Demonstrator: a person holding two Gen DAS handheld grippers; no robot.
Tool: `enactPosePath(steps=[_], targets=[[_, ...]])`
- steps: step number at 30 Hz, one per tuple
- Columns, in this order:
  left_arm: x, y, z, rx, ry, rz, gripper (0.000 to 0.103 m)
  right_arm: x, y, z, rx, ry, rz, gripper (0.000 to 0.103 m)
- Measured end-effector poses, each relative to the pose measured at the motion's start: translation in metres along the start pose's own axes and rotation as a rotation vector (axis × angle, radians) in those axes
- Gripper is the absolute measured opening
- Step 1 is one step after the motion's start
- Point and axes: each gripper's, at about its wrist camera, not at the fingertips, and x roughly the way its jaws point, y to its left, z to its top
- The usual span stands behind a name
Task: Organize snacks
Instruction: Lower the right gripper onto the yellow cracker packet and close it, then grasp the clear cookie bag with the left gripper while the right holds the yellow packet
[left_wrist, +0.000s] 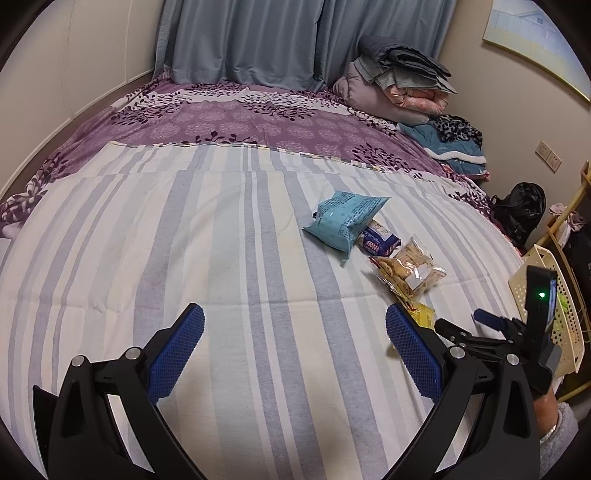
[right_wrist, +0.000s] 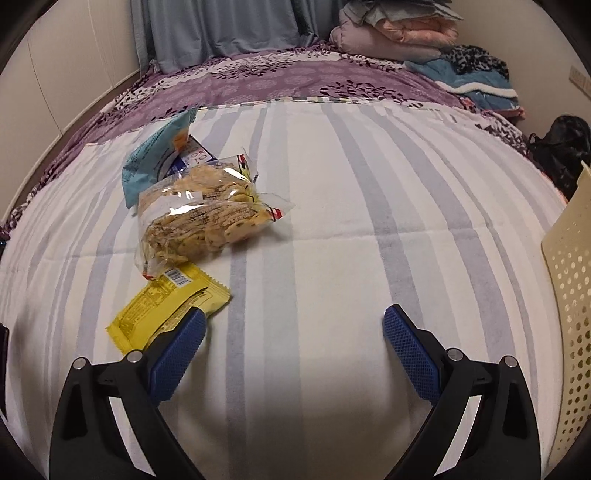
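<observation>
L gripper (left_wrist: 294, 325) jaws apart, empty | R gripper (right_wrist: 294, 328) jaws apart, empty | risk: yellow packet (right_wrist: 166, 308) lower left lies flat, your finger may slide over it | basket (right_wrist: 570, 295) right edge, watch you don't bump it

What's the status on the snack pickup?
Left hand-held gripper open, empty. Right hand-held gripper open, empty, beside yellow packet. Four snacks loose on striped sheet. Cream perforated basket at right; nothing in the way.
</observation>
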Motion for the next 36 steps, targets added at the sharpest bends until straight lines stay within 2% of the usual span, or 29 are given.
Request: enactPosePath(steps=[5,10,14,16,18,22,24,36], targets=[[0.001,0.006,0.002,-0.02,-0.004,-0.006,0.1,-0.005,0.017,-0.005,0.041,0.0,0.096,0.096],[-0.001,0.008,0.001,-0.017,-0.008,-0.012,0.1,0.003,0.042,0.002,0.044,0.014,0.141,0.096],[-0.002,0.013,0.0,-0.027,-0.008,-0.008,0.1,0.013,0.062,0.004,-0.009,0.004,0.068,0.087],[-0.002,0.016,-0.001,-0.032,-0.008,-0.004,0.1,0.012,0.066,0.004,-0.032,-0.007,0.034,0.077],[0.0,0.018,0.0,-0.035,-0.006,-0.001,0.1,0.01,0.066,0.003,-0.047,-0.012,0.017,0.072],[0.003,0.02,0.001,-0.044,-0.003,-0.001,0.1,0.004,0.058,-0.004,-0.093,-0.02,-0.001,0.053],[0.004,0.019,0.002,-0.038,-0.001,-0.003,0.1,0.0,0.053,-0.008,-0.11,-0.022,-0.002,0.049],[0.036,-0.035,0.007,0.084,0.041,-0.037,0.1,-0.023,0.016,-0.033,-0.14,-0.036,0.001,0.047]])
